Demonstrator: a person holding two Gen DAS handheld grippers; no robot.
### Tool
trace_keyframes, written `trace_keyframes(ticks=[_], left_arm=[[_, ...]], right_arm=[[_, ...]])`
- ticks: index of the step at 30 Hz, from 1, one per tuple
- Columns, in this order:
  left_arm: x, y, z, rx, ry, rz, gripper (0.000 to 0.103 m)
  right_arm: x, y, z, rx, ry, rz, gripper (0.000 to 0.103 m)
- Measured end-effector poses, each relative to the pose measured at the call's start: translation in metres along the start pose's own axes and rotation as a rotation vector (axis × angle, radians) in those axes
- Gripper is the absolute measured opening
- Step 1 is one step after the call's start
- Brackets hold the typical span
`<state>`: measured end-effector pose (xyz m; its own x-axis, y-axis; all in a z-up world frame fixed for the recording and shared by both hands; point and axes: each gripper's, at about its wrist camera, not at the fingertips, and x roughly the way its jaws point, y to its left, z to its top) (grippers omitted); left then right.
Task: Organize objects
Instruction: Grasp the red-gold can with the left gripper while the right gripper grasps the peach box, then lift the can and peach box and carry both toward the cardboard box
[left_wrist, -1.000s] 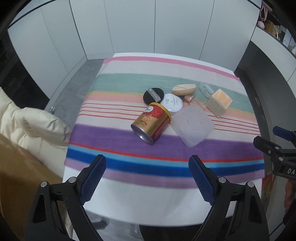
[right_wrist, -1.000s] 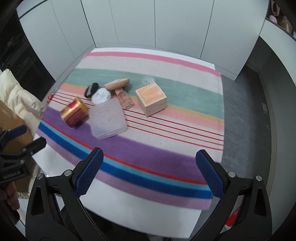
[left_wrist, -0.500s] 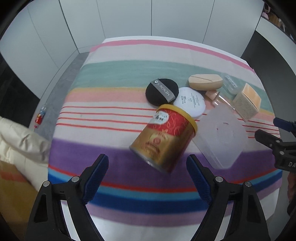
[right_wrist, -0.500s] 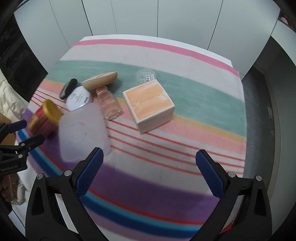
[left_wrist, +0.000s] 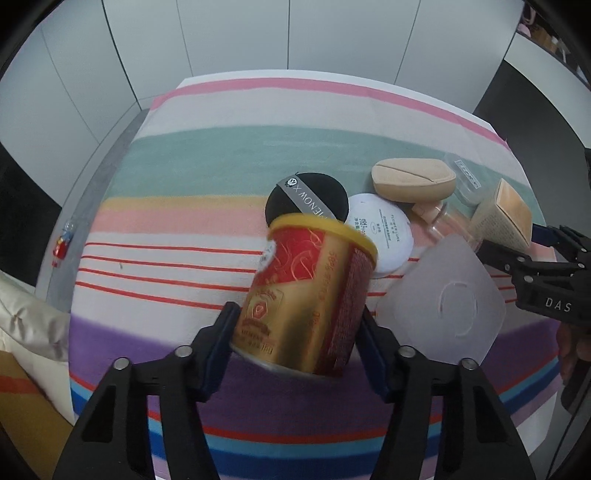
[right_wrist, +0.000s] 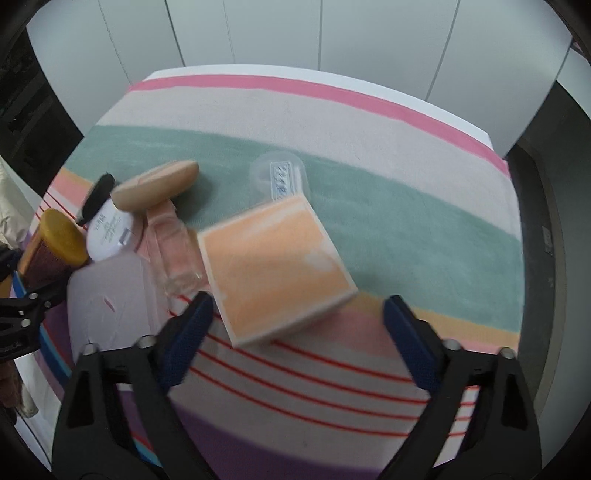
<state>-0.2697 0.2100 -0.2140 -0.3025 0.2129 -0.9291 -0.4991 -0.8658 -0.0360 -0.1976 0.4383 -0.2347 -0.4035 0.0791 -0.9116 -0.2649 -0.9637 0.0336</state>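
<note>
A red and gold can with a yellow lid lies on its side on the striped cloth. My left gripper is closing around the can's lower end, and both blue pads touch its sides. In the right wrist view an orange-topped box lies tilted on the cloth. My right gripper hangs over the box's near edge with its jaws closing; the pads stand clear of the box on both sides.
Behind the can lie a black puff, a white compact and a beige sponge. A frosted plastic lid, a clear pink bottle and a small clear jar crowd around the box.
Both grippers have come down and forward toward the cloth. The left jaws have narrowed from wide apart onto the can. The right jaws have narrowed a little over the orange box.
</note>
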Motion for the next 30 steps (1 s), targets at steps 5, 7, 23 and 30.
trace_keyframes(ticks=[5, 7, 23, 30], left_arm=[[-0.005, -0.003, -0.002, -0.005, -0.005, 0.006, 0.059], [-0.008, -0.003, -0.004, -0.024, -0.002, -0.013, 0.058], [-0.074, -0.016, -0.02, -0.031, -0.029, -0.012, 0.054], [-0.119, -0.027, -0.028, -0.028, -0.066, -0.009, 0.054]], right_arm=[[-0.005, 0.002, 0.006, 0.003, -0.021, 0.05, 0.056], [-0.01, 0.004, 0.005, -0.001, -0.026, 0.05, 0.055], [-0.096, 0.016, -0.018, 0.006, -0.04, 0.011, 0.054], [-0.147, 0.017, -0.032, 0.023, -0.058, 0.006, 0.054]])
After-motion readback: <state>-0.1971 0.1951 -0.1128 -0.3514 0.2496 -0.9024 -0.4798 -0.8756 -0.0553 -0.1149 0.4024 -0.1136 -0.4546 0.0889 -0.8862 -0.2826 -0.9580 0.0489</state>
